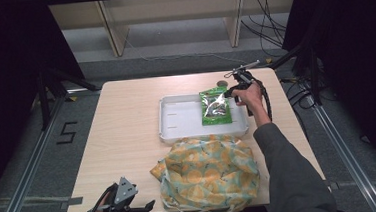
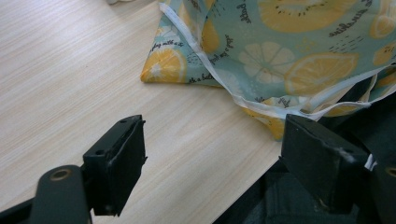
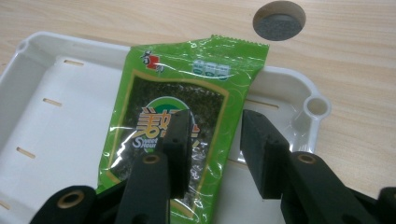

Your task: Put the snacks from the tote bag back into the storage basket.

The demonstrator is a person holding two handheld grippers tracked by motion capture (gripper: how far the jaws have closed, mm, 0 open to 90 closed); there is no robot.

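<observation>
A light wooden table [image 1: 127,125] stands in the middle of a grey floor [image 1: 181,39]. Beyond the table's far edge rise the pale legs of a wooden shelf [image 1: 113,33]. Black cables [image 1: 265,25] lie on the floor to the far right of the table. Dark curtains [image 1: 8,73] hang on both sides of it. Left of the table, metal rails [image 1: 34,162] run along the floor beside a black marking [image 1: 66,132].
</observation>
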